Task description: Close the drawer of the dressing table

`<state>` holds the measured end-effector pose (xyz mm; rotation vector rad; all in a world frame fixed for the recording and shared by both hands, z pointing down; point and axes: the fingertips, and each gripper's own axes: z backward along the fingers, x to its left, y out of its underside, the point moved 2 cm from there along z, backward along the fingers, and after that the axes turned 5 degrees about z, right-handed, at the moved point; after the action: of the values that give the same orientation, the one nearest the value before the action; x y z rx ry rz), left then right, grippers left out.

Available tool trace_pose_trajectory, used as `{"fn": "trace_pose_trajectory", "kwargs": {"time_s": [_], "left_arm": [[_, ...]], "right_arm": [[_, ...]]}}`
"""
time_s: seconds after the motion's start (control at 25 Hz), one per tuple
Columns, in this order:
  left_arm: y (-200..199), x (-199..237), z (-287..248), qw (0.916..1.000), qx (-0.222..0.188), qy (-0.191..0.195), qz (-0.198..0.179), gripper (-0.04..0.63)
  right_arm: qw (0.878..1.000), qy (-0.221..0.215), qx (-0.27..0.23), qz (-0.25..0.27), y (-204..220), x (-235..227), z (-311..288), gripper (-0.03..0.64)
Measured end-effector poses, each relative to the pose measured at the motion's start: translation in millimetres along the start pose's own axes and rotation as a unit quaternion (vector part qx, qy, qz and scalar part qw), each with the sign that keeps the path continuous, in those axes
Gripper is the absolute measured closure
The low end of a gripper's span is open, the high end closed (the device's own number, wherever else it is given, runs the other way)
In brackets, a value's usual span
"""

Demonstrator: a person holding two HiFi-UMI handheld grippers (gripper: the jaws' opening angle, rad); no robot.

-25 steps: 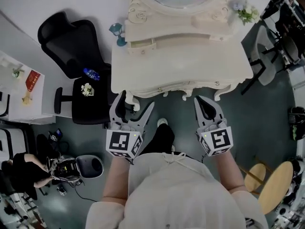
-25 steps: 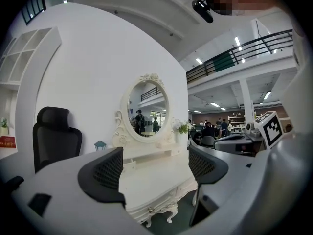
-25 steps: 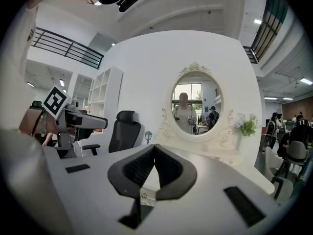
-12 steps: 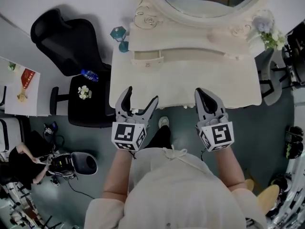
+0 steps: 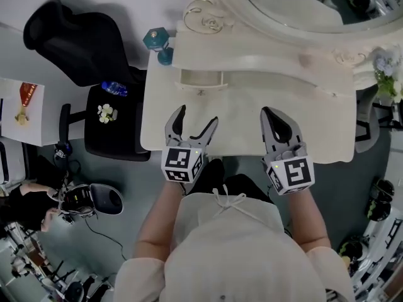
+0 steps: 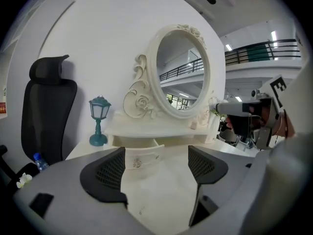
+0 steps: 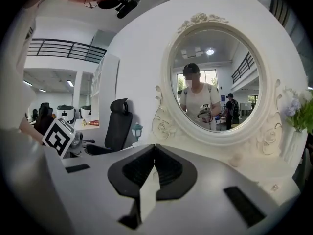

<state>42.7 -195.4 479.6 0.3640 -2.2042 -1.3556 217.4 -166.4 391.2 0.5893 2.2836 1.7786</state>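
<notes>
- Two hand-held grippers hover over the front half of the dressing table (image 5: 252,115), both pointing toward its mirror (image 5: 302,5)
- Left gripper (image 5: 197,116): jaws spread wide apart, nothing between them; its own view shows only the bare tabletop and the drawer front in the gap
- Right gripper (image 5: 271,113): jaws pressed together with nothing in them, raised above the tabletop to the right of the left one
- Drawer (image 5: 201,80): small, cream, set in the low shelf under the mirror at the table's left rear; pulled partway out
- Drawer against tool: straight ahead of the left gripper, beyond its fingertips and clear of them; well to the left of the right gripper's line
- Drawer knob (image 6: 137,163): small and ornate, sits just inside the left jaw in the left gripper view
- Teal lantern lamp (image 5: 157,43): upright at the table's rear left corner, just beside the drawer's shelf
- Black office chair (image 5: 82,43): left of the table, a water bottle (image 5: 114,89) on its seat
- Hard to make out: the drawer's inside, hidden behind its own front; the mirror's top, cut off in the head view; the table's front legs, covered by the person's body
</notes>
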Motion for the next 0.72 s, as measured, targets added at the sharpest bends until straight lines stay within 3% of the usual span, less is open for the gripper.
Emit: {"fn": "trace_pose_trajectory", "kwargs": {"time_s": [0.36, 0.72], "left_arm": [[47.6, 29.4, -57.3, 0.9964, 0.064, -0.046, 0.031, 0.176], [54.2, 44.1, -83.2, 0.9944, 0.052, -0.085, 0.036, 0.198]], "right_arm": [[0.999, -0.046, 0.013, -0.003, 18.2, -23.9, -47.7, 0.609], [0.995, -0.097, 0.004, 0.029, 43.8, -29.6, -86.9, 0.609]]}}
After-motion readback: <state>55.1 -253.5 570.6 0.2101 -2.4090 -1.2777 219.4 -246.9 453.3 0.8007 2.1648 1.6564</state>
